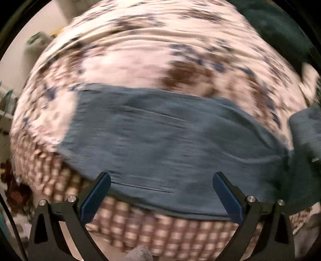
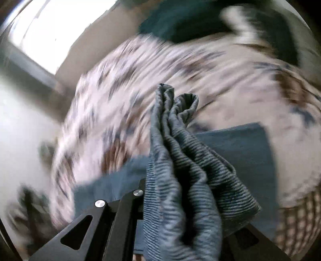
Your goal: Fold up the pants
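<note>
Blue-grey pants (image 1: 164, 140) lie spread flat on a floral bedsheet (image 1: 140, 56). My left gripper (image 1: 161, 182) is open and empty, hovering over the near edge of the pants. My right gripper (image 2: 176, 196) is shut on a bunched, ribbed end of the pants (image 2: 180, 152), which stands up between the fingers and hides their tips. The flat part of the pants (image 2: 240, 146) lies on the bed beyond it. Both views are motion-blurred.
The bed has a checked border (image 1: 160, 235) along its near edge. A dark green cloth (image 2: 190, 18) lies at the far side of the bed. A bright window (image 2: 40, 34) and wall are at the left. Clutter (image 1: 34, 44) stands beside the bed.
</note>
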A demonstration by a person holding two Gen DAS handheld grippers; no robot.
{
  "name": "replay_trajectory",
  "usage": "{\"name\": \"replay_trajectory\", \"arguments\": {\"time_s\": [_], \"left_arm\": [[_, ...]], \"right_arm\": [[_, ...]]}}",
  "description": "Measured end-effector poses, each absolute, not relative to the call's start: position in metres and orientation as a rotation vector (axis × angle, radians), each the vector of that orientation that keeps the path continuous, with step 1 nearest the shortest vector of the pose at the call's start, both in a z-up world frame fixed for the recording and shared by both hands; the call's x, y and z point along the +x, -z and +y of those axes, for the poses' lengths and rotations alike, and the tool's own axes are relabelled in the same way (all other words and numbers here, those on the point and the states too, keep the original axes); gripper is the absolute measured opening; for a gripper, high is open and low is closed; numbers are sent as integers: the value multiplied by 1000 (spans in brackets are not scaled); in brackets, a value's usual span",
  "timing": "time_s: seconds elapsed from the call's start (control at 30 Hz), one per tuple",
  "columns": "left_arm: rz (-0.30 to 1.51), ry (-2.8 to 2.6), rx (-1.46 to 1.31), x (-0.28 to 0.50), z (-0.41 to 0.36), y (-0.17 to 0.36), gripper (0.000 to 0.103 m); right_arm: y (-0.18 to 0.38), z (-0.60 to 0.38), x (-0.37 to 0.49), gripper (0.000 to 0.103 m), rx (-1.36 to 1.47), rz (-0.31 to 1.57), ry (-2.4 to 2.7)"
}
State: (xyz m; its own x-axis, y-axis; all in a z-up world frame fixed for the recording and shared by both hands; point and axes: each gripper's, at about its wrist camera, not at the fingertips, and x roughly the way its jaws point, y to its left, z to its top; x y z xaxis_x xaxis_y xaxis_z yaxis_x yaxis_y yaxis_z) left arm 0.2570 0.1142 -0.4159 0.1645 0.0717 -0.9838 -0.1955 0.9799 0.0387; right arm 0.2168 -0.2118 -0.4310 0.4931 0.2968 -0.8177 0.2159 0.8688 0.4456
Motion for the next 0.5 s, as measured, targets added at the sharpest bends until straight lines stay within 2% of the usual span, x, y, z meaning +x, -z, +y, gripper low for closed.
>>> {"name": "replay_trajectory", "arguments": {"time_s": [0.13, 0.2, 0.23, 0.33, 0.4, 0.43, 0.47, 0.5], "left_arm": [[1386, -299, -142, 248, 176, 423, 103], [1393, -340, -168, 244, 200, 430, 103], [1396, -348, -178, 243, 206, 433, 103], [1403, -351, -209, 242, 217, 440, 103], [1405, -325, -236, 246, 213, 442, 103], [1404, -304, -248, 250, 209, 441, 103], [1406, -268, -268, 255, 202, 441, 103], [1413, -238, -283, 259, 196, 442, 103]], "right_arm": [[500, -81, 219, 5, 320, 1217, -138], [524, -45, 210, 7, 222, 1266, -145], [536, -27, 207, 12, 149, 1292, -137], [536, -15, 203, 17, 67, 1331, -150], [528, -30, 206, 40, 174, 1381, -215], [518, -49, 208, 70, 324, 1405, -296], [511, -62, 204, 85, 414, 1405, -340], [498, -82, 198, 84, 501, 1386, -371]]}}
